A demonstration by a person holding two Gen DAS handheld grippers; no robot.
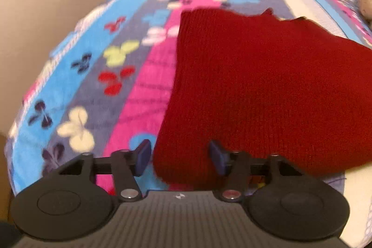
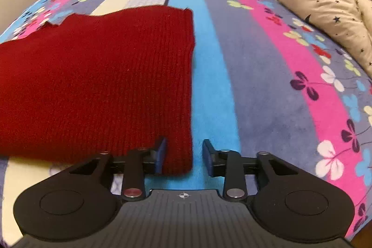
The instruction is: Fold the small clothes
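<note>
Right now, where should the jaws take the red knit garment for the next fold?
Probably its two near corners: the red knit garment lies flat on the striped bedspread, near edge facing both grippers. Left gripper straddles the near-left corner, right gripper the near-right; both open. Come in low from the near side, one pad under the edge.

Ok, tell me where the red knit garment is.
The red knit garment lies flat on the striped butterfly blanket, right of the left claw and left of the right claw.

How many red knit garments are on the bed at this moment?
1. The red knit garment lies flat on the striped floral bedspread, its near corners between the left gripper and right gripper. Others may lie outside both views.
</note>
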